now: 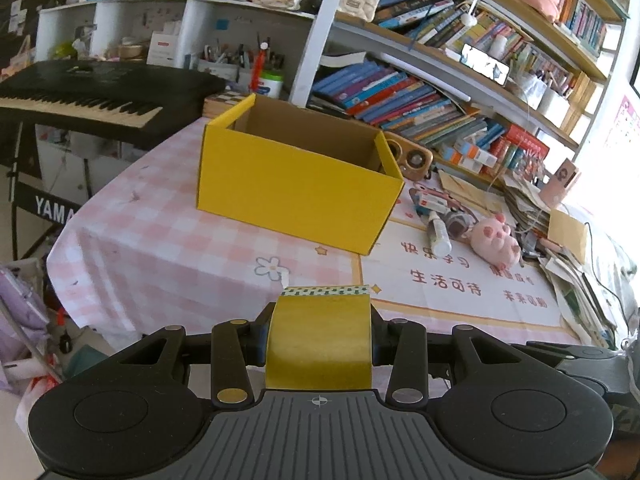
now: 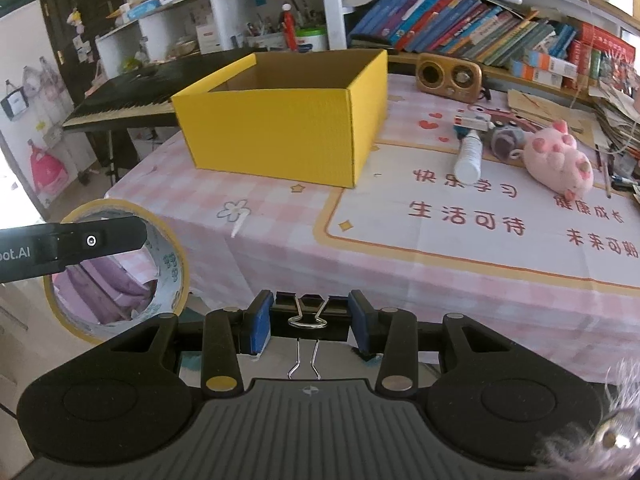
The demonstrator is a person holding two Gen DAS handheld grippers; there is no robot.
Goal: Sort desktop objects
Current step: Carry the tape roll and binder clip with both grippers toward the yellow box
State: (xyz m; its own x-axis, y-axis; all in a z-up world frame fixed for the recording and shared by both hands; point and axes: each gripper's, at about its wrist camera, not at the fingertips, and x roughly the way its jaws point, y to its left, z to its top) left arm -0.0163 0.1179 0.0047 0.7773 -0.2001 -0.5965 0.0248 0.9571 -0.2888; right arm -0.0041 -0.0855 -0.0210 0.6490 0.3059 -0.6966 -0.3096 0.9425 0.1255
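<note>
Tape roll (image 1: 319, 340) is sitting clamped in your left claw (image 1: 320, 312), its yellow band facing the camera and a green-patterned edge showing along the top. You are holding it above the near edge of the surface (image 1: 168, 248), which is wearing a pink checked cloth. Your right claw (image 2: 308, 312) is gripping a black binder clip (image 2: 307, 308) between its blue pads (image 2: 256, 326), the wire handles pointing back toward the camera. From the right wrist view, the same tape roll is showing at the left, hanging off the surface's edge. You are pointing both claws toward the open yellow box (image 2: 280, 128), which is standing on the surface well apart from both held things. To the box's right, a white bottle (image 2: 468, 156) is lying on its side near a pink plush toy (image 2: 560, 160), with a wooden speaker (image 2: 448, 74) standing behind them.
</note>
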